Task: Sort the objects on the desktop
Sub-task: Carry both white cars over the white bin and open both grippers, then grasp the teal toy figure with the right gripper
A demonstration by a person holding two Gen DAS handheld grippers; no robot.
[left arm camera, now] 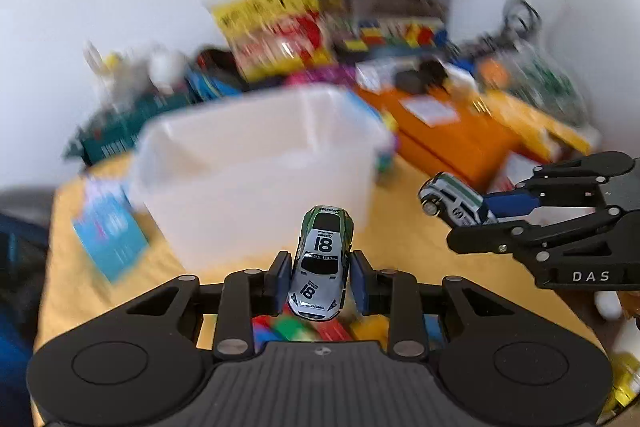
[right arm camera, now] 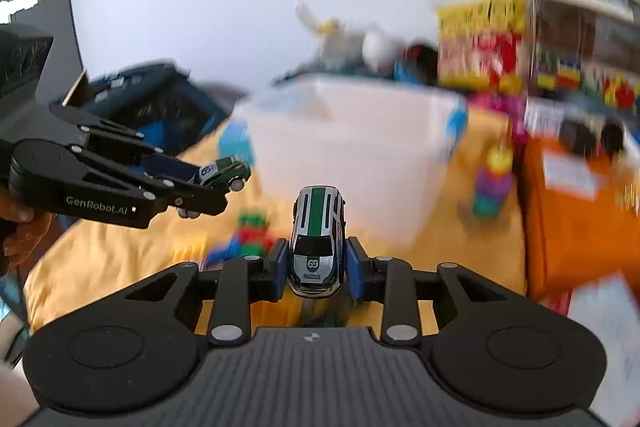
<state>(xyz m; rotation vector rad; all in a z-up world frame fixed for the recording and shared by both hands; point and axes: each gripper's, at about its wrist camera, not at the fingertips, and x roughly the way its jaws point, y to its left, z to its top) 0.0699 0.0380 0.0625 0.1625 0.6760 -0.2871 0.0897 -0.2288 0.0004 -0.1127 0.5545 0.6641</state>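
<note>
Left tool (left arm camera: 320,277) pinches a toy race car (left arm camera: 321,261) between its blue pads (left arm camera: 282,277), nose toward the camera. Body silver-white, green at the tail, "18" on roof and bonnet, "RACING" strip across the windscreen. Car sits in the air above the counter (left arm camera: 404,239), which has a yellow cloth on it; blurred coloured blocks (left arm camera: 296,329) lie under it.

Right tool (right arm camera: 316,263) pinches a second toy car (right arm camera: 317,241), also nose toward the camera. Silver body, dark green centre stripe along the roof flanked by white, green "69" badge on the bonnet, small text under it. It too is off the counter.

Each tool shows in the other's view: right one comes in from the right in the left wrist view, left one from the left in the right wrist view, GenRobot.AI lettering on its side. Tools are near each other, not touching.

Beyond both cars: a translucent white bin (left arm camera: 256,167), open top, standing on the cloth, inside looks bare as far as the blur allows. Blue card (left arm camera: 110,231) just left of it, orange box (left arm camera: 452,135) to its right. Farther back, a blurred stack of toy boxes (left arm camera: 276,27) against the white wall.
</note>
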